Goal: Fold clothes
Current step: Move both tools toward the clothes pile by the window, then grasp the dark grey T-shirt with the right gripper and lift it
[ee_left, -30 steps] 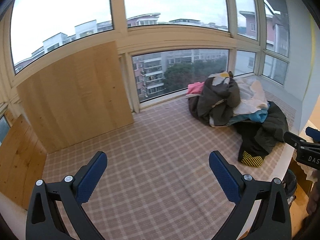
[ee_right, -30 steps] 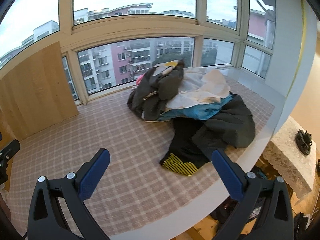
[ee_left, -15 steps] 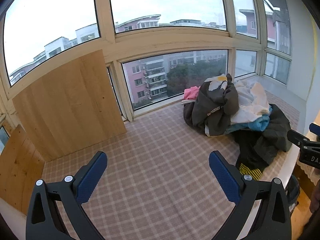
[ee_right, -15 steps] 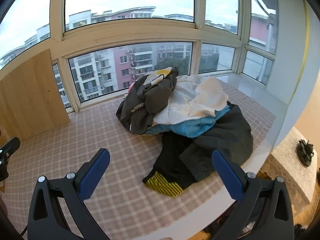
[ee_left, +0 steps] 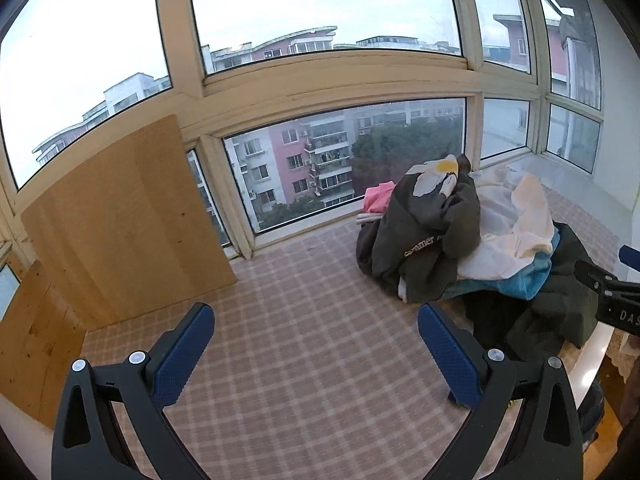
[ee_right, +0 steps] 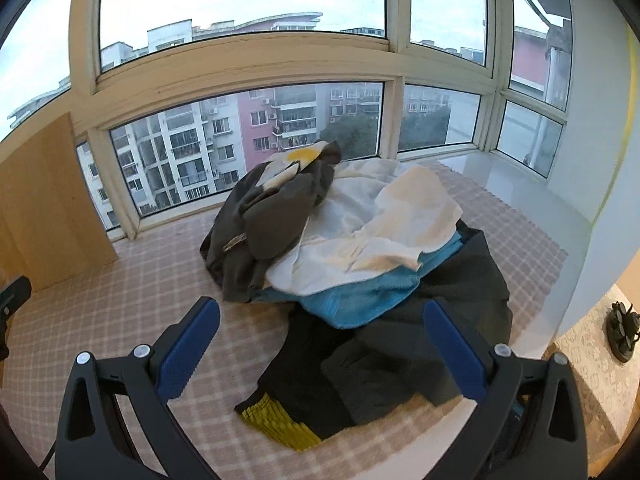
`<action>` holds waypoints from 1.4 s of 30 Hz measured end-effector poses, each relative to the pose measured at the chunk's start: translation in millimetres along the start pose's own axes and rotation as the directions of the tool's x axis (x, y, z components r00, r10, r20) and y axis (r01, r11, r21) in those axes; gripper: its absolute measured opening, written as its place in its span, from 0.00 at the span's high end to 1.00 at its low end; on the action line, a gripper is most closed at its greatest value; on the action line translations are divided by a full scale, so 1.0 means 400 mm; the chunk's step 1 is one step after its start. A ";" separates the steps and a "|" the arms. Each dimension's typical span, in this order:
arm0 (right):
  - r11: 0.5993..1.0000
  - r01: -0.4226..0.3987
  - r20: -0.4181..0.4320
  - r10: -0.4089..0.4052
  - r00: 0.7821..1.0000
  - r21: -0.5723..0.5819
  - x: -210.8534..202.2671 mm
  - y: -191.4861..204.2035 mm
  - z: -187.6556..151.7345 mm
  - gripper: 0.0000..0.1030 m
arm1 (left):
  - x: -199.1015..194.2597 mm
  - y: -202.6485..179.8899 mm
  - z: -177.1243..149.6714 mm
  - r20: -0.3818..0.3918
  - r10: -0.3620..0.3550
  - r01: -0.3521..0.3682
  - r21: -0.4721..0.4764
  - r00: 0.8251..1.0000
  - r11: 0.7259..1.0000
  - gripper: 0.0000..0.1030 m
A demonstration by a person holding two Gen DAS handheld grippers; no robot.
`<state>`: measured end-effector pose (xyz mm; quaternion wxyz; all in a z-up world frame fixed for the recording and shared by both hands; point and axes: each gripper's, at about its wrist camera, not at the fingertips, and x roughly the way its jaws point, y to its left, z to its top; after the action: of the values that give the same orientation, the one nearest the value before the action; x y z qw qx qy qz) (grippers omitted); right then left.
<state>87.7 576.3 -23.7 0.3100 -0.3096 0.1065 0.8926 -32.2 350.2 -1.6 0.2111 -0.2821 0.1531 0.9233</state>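
Checked mat (ee_left: 304, 320) lies bare across the left and centre of the left view; wooden board (ee_left: 120, 216) bounds it upper left, white ledge edge (ee_right: 448, 408) lower right. Since the earlier frame the clothes pile (ee_right: 340, 248) looms larger. Left hand-held gripper (ee_left: 316, 348) spread, empty, pile upper right. Right hand-held gripper (ee_right: 320, 344) spread, empty, above the pile's black garment (ee_right: 360, 364).

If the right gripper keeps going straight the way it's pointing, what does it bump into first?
Most likely the clothes pile. The right gripper is open and aimed at it, with the blue garment and black garment nearest between its fingers. Depth is hard to judge, so which of the two comes first is unclear.
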 end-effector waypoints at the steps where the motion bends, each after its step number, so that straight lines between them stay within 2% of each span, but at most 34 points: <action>1: 1.000 0.004 0.004 -0.004 1.000 -0.002 0.010 -0.010 0.009 0.00 | 0.005 -0.010 0.006 -0.002 -0.002 0.002 0.000 1.000 1.000 0.01; 5: 0.999 -0.039 0.017 0.039 0.999 -0.017 0.053 -0.064 0.042 0.00 | 0.027 -0.037 0.025 -0.018 -0.016 0.015 -0.012 1.000 1.000 0.01; 8: 0.982 -0.189 0.019 0.188 0.982 0.008 0.092 -0.135 0.054 0.00 | 0.043 -0.045 0.034 -0.038 -0.004 0.004 -0.023 0.999 1.000 0.01; 10: 0.977 -0.213 -0.009 0.213 0.977 0.020 0.130 -0.183 0.066 0.00 | 0.056 -0.042 0.034 -0.055 0.007 -0.009 -0.033 0.998 0.999 0.01; 14: 0.993 -0.106 0.001 0.107 0.994 -0.058 0.195 -0.256 0.096 0.00 | 0.092 -0.037 0.035 -0.085 0.016 -0.021 -0.055 0.996 0.998 0.01; 18: 0.990 -0.018 0.007 0.019 1.000 -0.136 0.267 -0.316 0.118 0.00 | 0.131 -0.035 0.036 -0.120 0.028 -0.036 -0.067 0.992 0.997 0.01; 20: 0.994 0.006 -0.022 -0.009 1.000 -0.110 0.314 -0.359 0.131 0.00 | 0.149 -0.034 0.036 -0.135 0.035 -0.045 -0.072 0.990 0.996 0.01; 24: 0.995 -0.101 -0.068 0.100 0.993 -0.008 0.386 -0.401 0.147 0.00 | 0.172 -0.030 0.042 -0.148 0.050 -0.062 -0.082 0.988 0.995 0.01; 26: 0.977 -0.214 -0.114 0.214 0.970 0.008 0.423 -0.375 0.133 0.00 | 0.183 -0.028 0.045 -0.138 0.026 -0.036 -0.074 0.990 0.997 0.01; 27: 0.973 -0.229 -0.132 0.227 0.965 -0.003 0.435 -0.361 0.125 0.00 | 0.186 -0.028 0.045 -0.142 0.028 -0.039 -0.071 0.989 0.997 0.01; 30: 0.987 -0.140 -0.160 0.126 0.979 -0.079 0.475 -0.317 0.091 0.00 | 0.194 -0.027 0.038 -0.154 0.040 -0.050 -0.064 0.987 0.997 0.01; 34: 0.985 -0.147 -0.211 0.126 0.969 -0.088 0.511 -0.299 0.048 0.00 | 0.208 -0.017 0.022 -0.179 0.050 -0.063 -0.067 0.983 0.996 0.01; 36: 0.983 -0.171 -0.221 0.152 0.963 -0.070 0.512 -0.292 0.037 0.00 | 0.218 -0.011 0.013 -0.195 0.049 -0.064 -0.073 0.980 0.995 0.01; 39: 0.974 -0.219 -0.180 0.205 0.962 -0.060 0.482 -0.277 0.038 0.01 | 0.227 -0.008 0.007 -0.208 0.043 -0.060 -0.080 0.977 0.995 0.01; 42: 0.955 -0.277 -0.163 0.259 0.952 -0.102 0.451 -0.231 0.053 0.04 | 0.226 -0.011 0.006 -0.208 0.040 -0.057 -0.073 0.977 0.996 0.01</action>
<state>23.3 744.7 -118.7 0.1573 -0.3763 0.1149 0.9058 -99.3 382.3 -53.5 0.1603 -0.3806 0.1446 0.8992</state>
